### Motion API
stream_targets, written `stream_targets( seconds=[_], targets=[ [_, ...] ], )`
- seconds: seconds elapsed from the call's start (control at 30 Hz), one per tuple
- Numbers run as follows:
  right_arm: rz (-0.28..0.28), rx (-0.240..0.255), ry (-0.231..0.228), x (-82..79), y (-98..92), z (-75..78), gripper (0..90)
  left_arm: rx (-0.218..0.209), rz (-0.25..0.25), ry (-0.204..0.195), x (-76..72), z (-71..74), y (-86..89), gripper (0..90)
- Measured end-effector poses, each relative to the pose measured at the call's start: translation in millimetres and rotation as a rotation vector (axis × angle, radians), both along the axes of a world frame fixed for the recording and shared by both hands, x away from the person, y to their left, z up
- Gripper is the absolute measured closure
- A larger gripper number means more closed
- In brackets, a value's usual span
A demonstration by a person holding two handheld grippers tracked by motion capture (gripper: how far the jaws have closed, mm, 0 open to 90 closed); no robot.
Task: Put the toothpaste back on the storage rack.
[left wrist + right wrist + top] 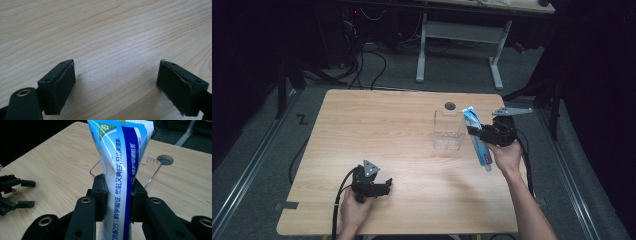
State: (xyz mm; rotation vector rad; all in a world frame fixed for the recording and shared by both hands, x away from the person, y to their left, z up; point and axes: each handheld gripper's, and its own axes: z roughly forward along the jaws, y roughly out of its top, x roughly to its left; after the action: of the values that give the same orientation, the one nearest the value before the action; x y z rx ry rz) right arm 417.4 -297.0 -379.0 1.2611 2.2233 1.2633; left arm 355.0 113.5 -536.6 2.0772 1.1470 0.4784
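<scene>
Right gripper clamps toothpaste tube just right of clear box, near table right edge; tube's long axis tilted, crimped end away from person. Left gripper jaws wide, bare wood around.

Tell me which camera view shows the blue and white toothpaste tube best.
The right gripper view: the blue and white toothpaste tube stands close up, its print readable, pinched between the right tongs. The high view shows the tube small, slanting beside the clear plastic box. The left gripper view looks at the wooden table.
</scene>
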Motion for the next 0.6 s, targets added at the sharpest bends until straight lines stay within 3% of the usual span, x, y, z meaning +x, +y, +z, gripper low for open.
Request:
stream_targets(
  seconds=[0.2,0.3,0.6],
  targets=[
    [-0.002,-0.004,0.000,4.7,1.8,10.7,71.6,0.000,0.000,0.000,0.7,0.0,-0.4,15.4],
    [0.012,0.045,-0.001,6.3,2.4,18.6,71.7,0.002,-0.003,0.001,-0.2,0.1,-0.2,15.5],
    [0.025,0.032,-0.035,17.8,13.1,33.6,71.7,0.001,-0.001,0.001,-0.1,0.0,-0.3,15.5]
  ],
)
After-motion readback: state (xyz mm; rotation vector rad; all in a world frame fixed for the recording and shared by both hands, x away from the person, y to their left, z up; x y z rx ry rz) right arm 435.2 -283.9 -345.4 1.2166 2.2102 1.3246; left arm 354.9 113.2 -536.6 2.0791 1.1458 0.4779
